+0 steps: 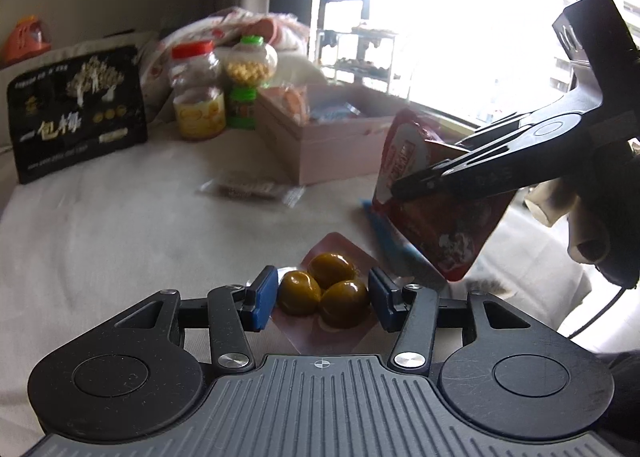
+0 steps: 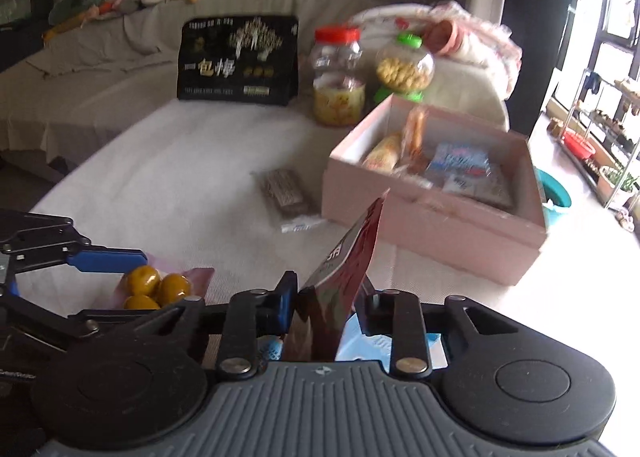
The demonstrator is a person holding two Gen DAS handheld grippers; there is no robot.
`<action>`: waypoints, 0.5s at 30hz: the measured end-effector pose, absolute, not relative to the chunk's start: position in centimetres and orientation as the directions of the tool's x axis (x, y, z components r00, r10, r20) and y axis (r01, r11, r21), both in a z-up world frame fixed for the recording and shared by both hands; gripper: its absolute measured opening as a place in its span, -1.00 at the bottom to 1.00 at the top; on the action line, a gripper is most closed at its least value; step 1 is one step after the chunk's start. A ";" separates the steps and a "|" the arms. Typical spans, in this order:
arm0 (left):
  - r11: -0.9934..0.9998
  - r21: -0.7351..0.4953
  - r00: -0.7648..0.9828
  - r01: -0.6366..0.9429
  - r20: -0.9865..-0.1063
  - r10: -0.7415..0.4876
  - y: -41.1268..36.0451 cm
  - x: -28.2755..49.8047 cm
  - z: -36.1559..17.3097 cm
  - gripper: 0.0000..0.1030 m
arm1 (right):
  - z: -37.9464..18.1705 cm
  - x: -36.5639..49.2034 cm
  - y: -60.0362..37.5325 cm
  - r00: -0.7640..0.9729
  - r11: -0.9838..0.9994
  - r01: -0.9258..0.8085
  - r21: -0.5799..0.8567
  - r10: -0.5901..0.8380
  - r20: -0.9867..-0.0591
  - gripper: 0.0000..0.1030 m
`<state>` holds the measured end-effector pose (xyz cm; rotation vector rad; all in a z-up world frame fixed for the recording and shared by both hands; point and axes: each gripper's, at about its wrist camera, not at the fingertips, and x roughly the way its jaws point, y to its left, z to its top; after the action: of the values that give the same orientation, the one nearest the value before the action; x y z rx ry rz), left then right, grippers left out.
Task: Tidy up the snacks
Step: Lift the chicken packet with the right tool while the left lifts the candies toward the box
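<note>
A clear pack of three green-brown olives sits between the blue pads of my left gripper, which press on its sides just above the white cloth. In the right wrist view the same olive pack lies under the left gripper's blue finger. My right gripper is shut on a red snack packet, held upright on its edge. From the left wrist view, that red packet hangs tilted in the right gripper above the table, in front of the pink box.
The pink box holds several wrapped snacks. A dark bar pack lies left of it, and a blue packet lies under the right gripper. A black bag, a red-lidded jar and a green-lidded jar stand behind.
</note>
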<state>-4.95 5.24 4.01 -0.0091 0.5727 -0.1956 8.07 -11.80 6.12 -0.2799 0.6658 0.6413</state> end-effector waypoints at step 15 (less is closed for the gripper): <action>0.962 0.033 0.876 0.270 -0.423 -0.231 3.9 2.2 12.1 0.07 | 17.6 12.4 -16.7 0.783 0.845 -0.530 -0.070 0.456 -0.423 -0.71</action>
<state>2.23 3.90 12.07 0.0920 0.4302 -0.2620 12.42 -16.69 17.58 -0.1895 0.4071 0.5356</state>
